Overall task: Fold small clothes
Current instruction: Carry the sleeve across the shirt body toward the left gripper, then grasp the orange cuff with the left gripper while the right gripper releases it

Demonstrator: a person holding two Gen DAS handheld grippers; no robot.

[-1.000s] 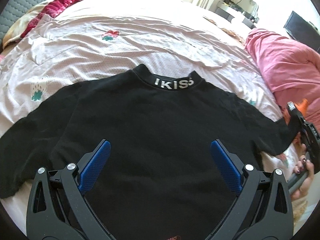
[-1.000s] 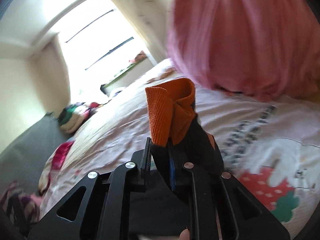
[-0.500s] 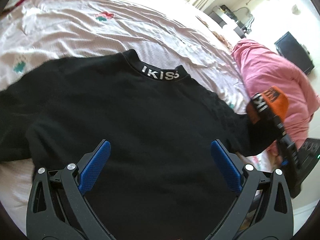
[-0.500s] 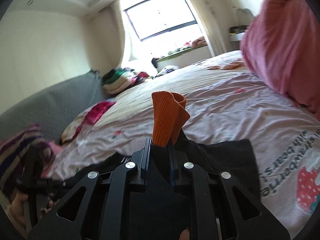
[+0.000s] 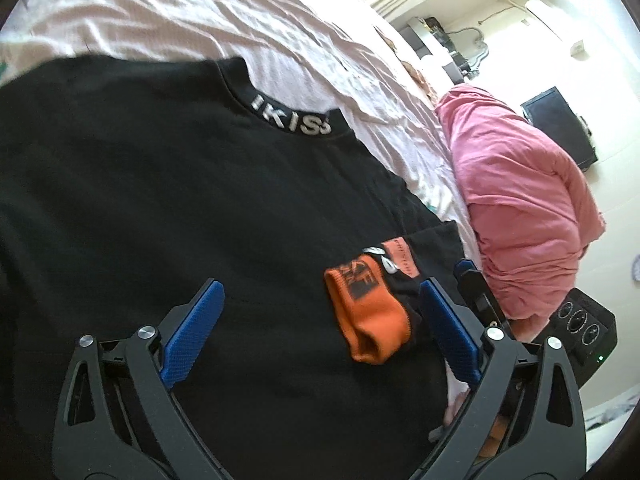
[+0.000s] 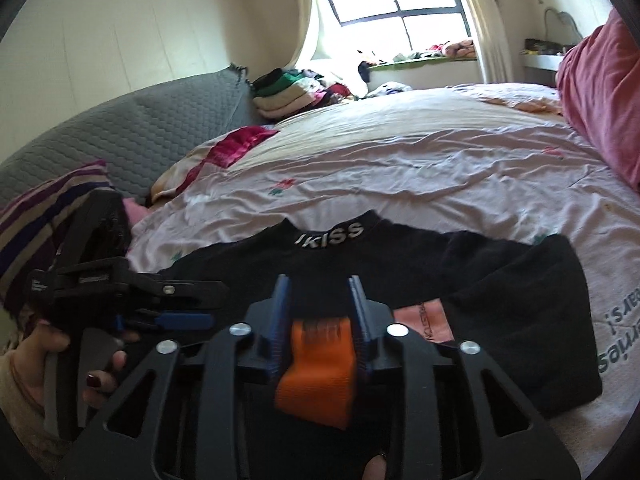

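A black sweatshirt (image 5: pixel 200 200) with a white-lettered collar (image 5: pixel 292 118) lies flat on the bed. Its right sleeve is folded inward, so the orange cuff (image 5: pixel 368 316) rests on the chest beside a pink label (image 5: pixel 400 256). In the right wrist view the orange cuff (image 6: pixel 320 360) sits blurred between the blue pads of my right gripper (image 6: pixel 319 284). Those jaws are opening, and the cuff hangs loose between them. My left gripper (image 5: pixel 319 286) hovers wide open over the shirt's lower front with nothing in it. The left gripper (image 6: pixel 172 308) also shows side-on, held by a hand (image 6: pixel 100 380).
A bulky pink quilt (image 5: pixel 520 200) lies along the bed's right side. The wrinkled pale sheet (image 5: pixel 240 20) stretches beyond the collar. A stack of folded clothes (image 6: pixel 292 88) sits at the far end by the grey padded headboard (image 6: pixel 140 132). A striped blanket (image 6: pixel 40 208) is at left.
My right gripper carried the orange-cuffed sleeve leftward across the shirt's body, and its jaws have parted from a tight pinch. My left gripper sank and tilted further down.
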